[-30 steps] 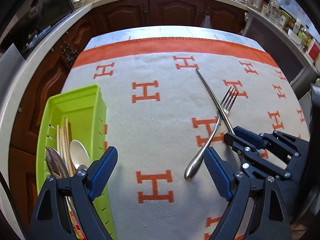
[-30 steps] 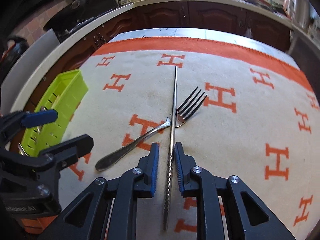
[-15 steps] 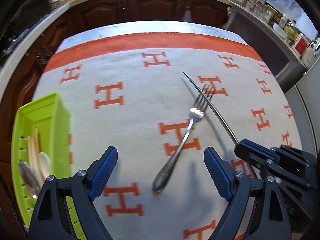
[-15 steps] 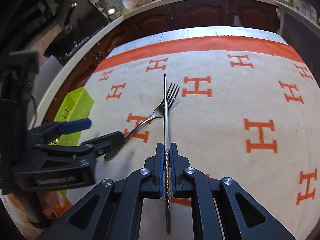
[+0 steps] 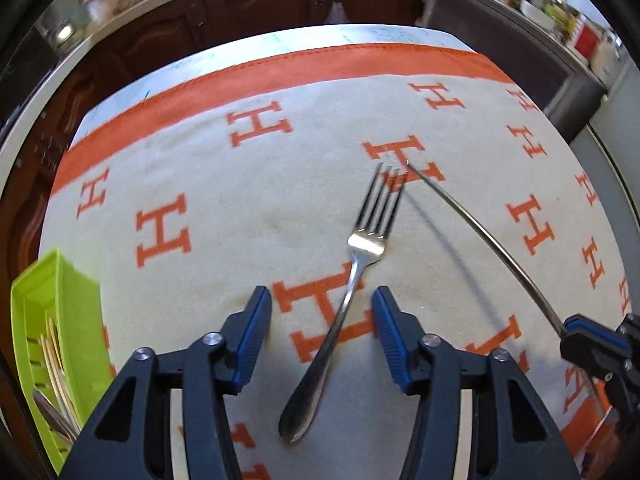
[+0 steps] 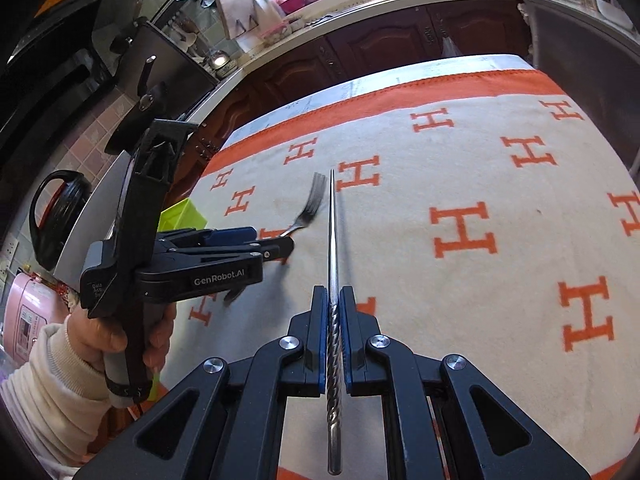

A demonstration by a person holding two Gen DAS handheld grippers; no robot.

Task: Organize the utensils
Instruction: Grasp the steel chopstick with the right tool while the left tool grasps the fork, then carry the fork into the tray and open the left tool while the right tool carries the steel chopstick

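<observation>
A silver fork lies on the white cloth with orange H marks, tines pointing away. My left gripper is open, its blue pads on either side of the fork's handle, low over the cloth. My right gripper is shut on a long metal chopstick with a twisted handle and holds it above the cloth. That chopstick also shows in the left wrist view. The fork also shows in the right wrist view, partly behind the left gripper.
A lime green utensil basket with spoons and wooden chopsticks stands at the table's left edge. Dark wood cabinets and a counter run behind the table. A pink appliance and black kettle stand at the left.
My right gripper closed on the chopstick and lifted it off the fork. My left gripper moved right from the basket and narrowed its opening around the fork's handle.
</observation>
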